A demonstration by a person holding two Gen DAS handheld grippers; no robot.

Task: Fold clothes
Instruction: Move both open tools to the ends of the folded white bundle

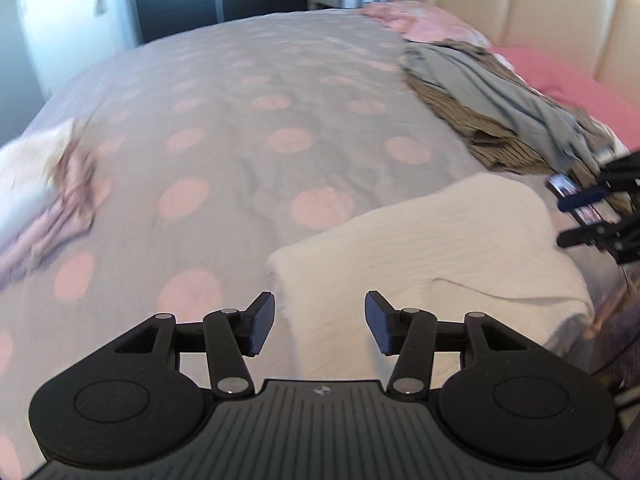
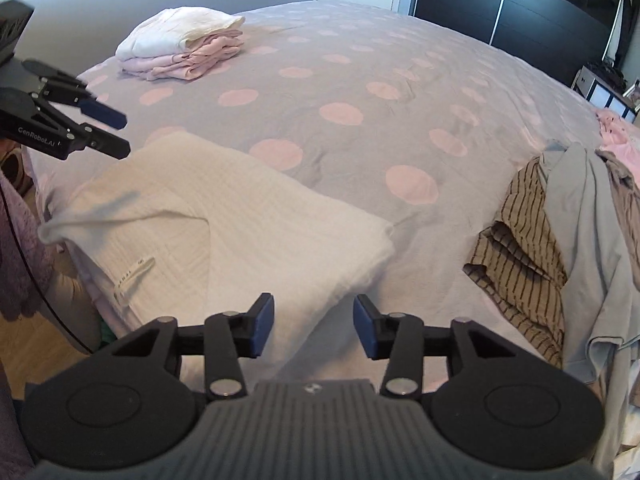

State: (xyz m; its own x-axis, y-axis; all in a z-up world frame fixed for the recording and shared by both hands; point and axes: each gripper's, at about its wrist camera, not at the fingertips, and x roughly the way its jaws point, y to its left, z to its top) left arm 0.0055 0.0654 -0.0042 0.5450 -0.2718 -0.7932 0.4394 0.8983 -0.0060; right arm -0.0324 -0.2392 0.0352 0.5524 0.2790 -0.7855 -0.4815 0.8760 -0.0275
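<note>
Two claws: left claw [image 1: 320, 322] and right claw [image 2: 314, 326], both parted, nothing between the pads.
Folded white cloth [image 2: 224, 216]: near edge of bed [image 2: 360, 80], directly beneath both claws.
Unfolded heap [image 2: 560, 248]: toward bed's right edge, nearer right claw.
Finished stack [image 2: 184, 46]: far-left corner.

Towel [image 2: 224, 216]: your lower-left crinkled matt cloth.
Duvet [image 2: 360, 92]: smooth matt cloth.
Headboard [image 1: 540, 8]: upper-right padded, slightly glossy.
</note>
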